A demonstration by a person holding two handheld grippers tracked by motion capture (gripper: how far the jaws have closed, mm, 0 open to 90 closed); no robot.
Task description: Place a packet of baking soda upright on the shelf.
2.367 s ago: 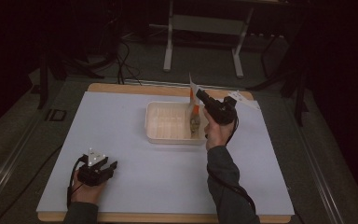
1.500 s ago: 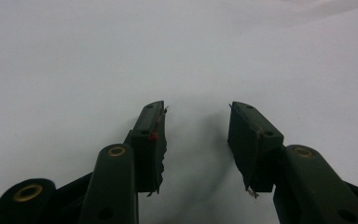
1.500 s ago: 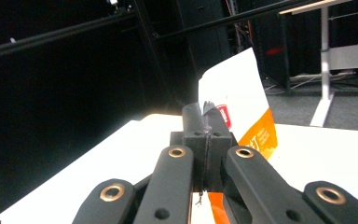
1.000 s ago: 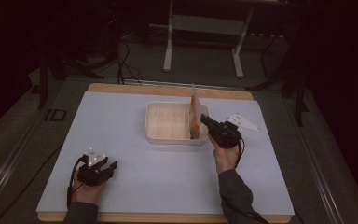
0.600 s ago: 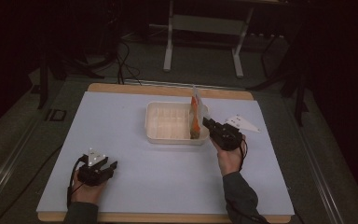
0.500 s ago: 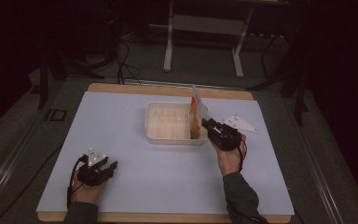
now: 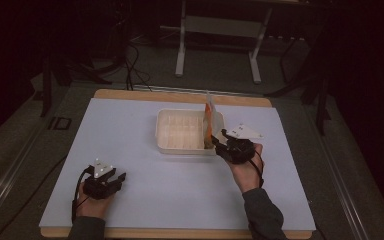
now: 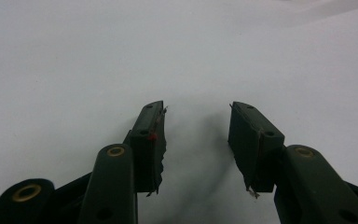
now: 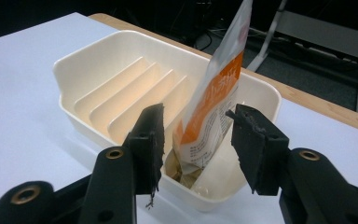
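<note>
A cream plastic bin (image 7: 180,132) with ribbed dividers sits at the middle of the white table top. An orange and white packet (image 7: 209,122) stands upright in its right end slot (image 9: 214,107). My right gripper (image 7: 219,143) is at the bin's near right corner, open, its jaws on either side of the packet's lower part without touching it (image 9: 195,142). My left gripper (image 7: 111,180) rests at the table's near left, open over bare white surface (image 8: 196,135).
The bin's (image 9: 121,51) other slots hold nothing. The table's wooden edge (image 7: 180,95) runs along the far side, with a metal stand (image 7: 220,45) and cables on the floor behind it.
My right gripper lowered from above the bin to its near right corner, and the packet now stands in the end slot, released. The left gripper has not moved.
</note>
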